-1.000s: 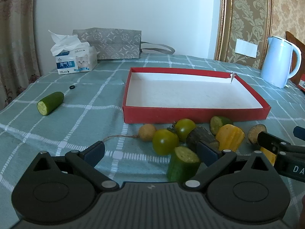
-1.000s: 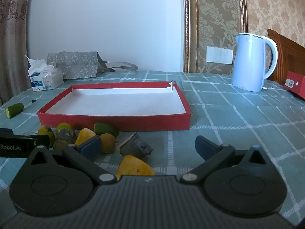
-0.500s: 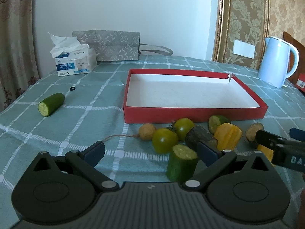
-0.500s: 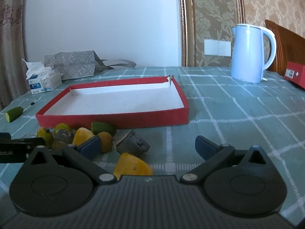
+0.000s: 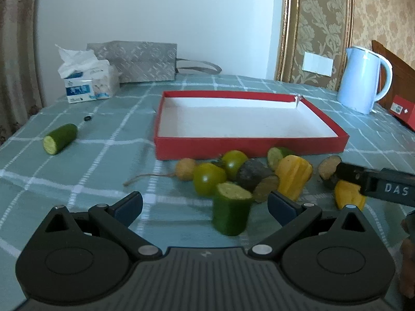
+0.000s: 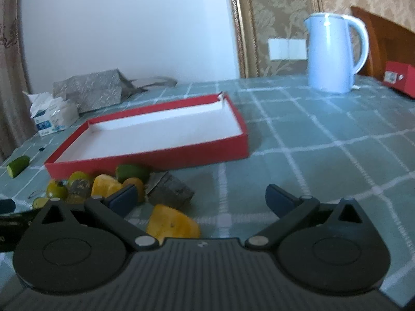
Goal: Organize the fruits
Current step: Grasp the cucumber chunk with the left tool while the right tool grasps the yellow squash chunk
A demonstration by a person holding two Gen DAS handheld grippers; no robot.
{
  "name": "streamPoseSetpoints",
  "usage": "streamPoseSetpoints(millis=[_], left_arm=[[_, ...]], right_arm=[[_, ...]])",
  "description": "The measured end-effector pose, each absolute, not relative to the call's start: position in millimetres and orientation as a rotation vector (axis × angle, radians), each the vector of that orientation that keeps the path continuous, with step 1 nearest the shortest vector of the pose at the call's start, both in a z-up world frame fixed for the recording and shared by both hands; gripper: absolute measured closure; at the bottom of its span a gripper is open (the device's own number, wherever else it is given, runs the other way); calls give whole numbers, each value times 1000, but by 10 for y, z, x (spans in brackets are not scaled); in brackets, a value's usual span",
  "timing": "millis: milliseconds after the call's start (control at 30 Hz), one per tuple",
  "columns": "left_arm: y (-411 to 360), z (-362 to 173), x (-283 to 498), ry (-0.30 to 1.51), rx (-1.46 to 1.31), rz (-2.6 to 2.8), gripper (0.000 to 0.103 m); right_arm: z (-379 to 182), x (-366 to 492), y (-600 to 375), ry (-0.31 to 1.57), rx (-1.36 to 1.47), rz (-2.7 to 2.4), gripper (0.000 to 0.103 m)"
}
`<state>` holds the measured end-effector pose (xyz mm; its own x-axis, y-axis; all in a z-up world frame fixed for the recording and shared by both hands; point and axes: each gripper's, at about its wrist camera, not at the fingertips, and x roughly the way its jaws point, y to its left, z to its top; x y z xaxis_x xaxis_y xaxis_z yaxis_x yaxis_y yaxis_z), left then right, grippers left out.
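With both the left gripper (image 5: 205,204) and right gripper (image 6: 201,198) wide open and empty, you centre the upright cucumber stub (image 5: 231,208) between the left fingers before closing, then carry it to the red tray (image 5: 249,146).

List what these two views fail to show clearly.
- Yellow piece, right wrist view: near end hidden behind the right gripper body.
- Dark piece, left wrist view: partly covered by the other gripper's finger.
- Tissue pack print, right wrist view: blurred.

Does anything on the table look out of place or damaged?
Yes. One green cucumber piece lies alone at the far left, apart from the fruit pile. The red shallow box has a torn, raised far right corner.
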<state>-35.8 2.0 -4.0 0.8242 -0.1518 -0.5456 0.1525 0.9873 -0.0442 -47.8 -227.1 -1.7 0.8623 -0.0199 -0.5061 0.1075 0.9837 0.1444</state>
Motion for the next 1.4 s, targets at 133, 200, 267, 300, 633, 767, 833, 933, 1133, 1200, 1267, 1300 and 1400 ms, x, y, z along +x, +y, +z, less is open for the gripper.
streamPoseSetpoints(millis=[133,200,267,300,633,767,833,933,1133,1200,1267,1300,1400], left_arm=[[-70,-71,-327,587,19,-179,0],[-100,-87,-320,587,29,-164,1],[-119,-102,-316,582,46,-161,1],[-124,-105,-320,577,51,-161,2],[-145,-175,-265,620,60,-193,43],[-160,-185,-274,606,74,-196,52],[-166,-182,-279,601,75,-210,63],[-178,-187,-284,594,77,-230,70],[-169,-195,-295,579,70,-236,70],[-147,-190,-299,580,61,-237,71],[-126,-187,-301,576,57,-230,71],[-107,-187,-297,575,53,-229,71],[-47,-190,-273,578,26,-233,71]], right_arm=[[17,-560,-2314,486,155,-97,0],[23,-571,-2339,478,164,-102,0],[27,-562,-2340,483,165,-95,0],[29,-562,-2340,482,165,-95,0],[30,-563,-2337,480,164,-86,0],[29,-562,-2338,479,169,-83,0],[26,-569,-2340,479,172,-81,0],[22,-569,-2341,483,183,-64,0],[12,-558,-2345,503,185,-25,0],[25,-616,-2356,494,153,14,0],[51,-715,-2370,473,76,31,0],[58,-765,-2381,464,34,28,0],[75,-865,-2398,459,-75,30,0]])
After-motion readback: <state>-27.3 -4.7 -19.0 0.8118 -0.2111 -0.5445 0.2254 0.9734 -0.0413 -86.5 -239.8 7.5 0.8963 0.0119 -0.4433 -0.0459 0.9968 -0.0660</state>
